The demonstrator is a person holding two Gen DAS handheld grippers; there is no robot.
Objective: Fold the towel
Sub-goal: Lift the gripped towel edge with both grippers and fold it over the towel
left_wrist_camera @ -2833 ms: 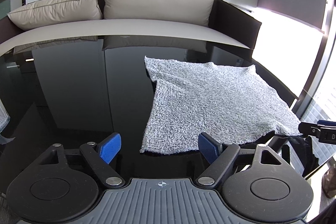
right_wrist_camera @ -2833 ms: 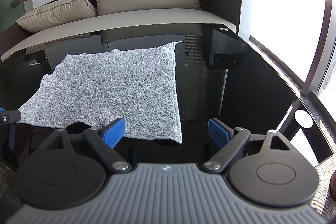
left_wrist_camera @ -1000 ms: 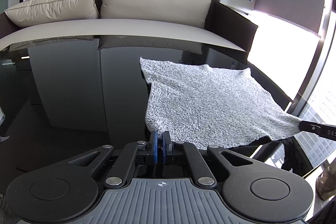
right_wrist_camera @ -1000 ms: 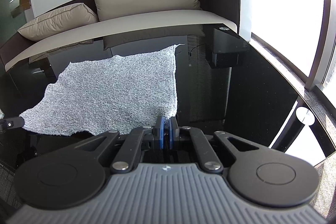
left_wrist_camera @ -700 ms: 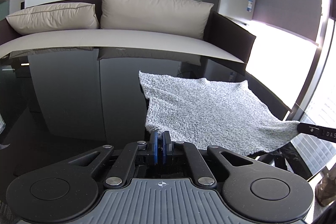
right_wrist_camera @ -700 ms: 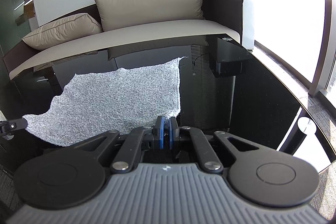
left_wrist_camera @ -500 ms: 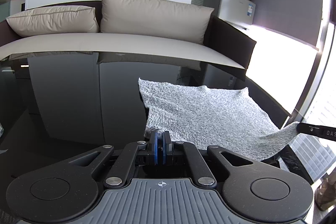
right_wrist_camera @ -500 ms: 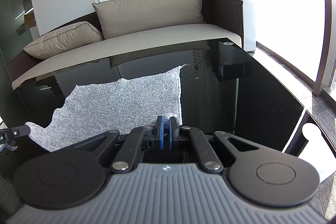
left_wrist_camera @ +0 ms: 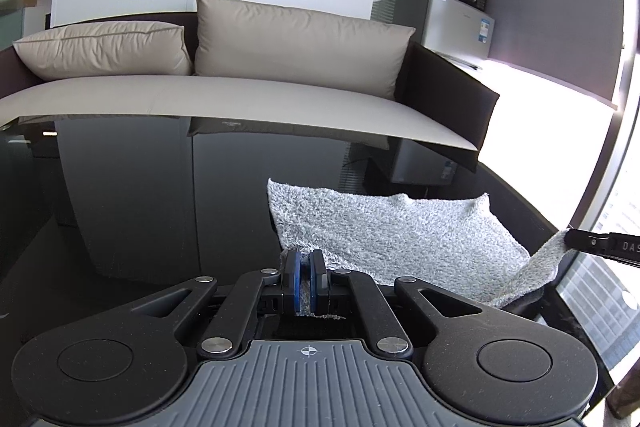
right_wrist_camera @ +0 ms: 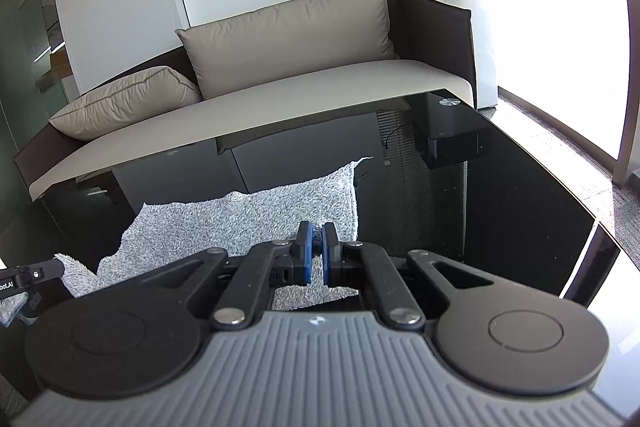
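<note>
Left tongs (left_wrist_camera: 306,281) & right tongs (right_wrist_camera: 318,255) each pinch fluffy grey towel (left_wrist_camera: 392,235) corner, prob. sagging btwn, glossy black table (left_wrist_camera: 160,195).

The left gripper (left_wrist_camera: 306,277) sits low at frame centre, blue pads pinched together; the right gripper (right_wrist_camera: 317,253) likewise, its tip (left_wrist_camera: 592,241) at the far right edge.
</note>
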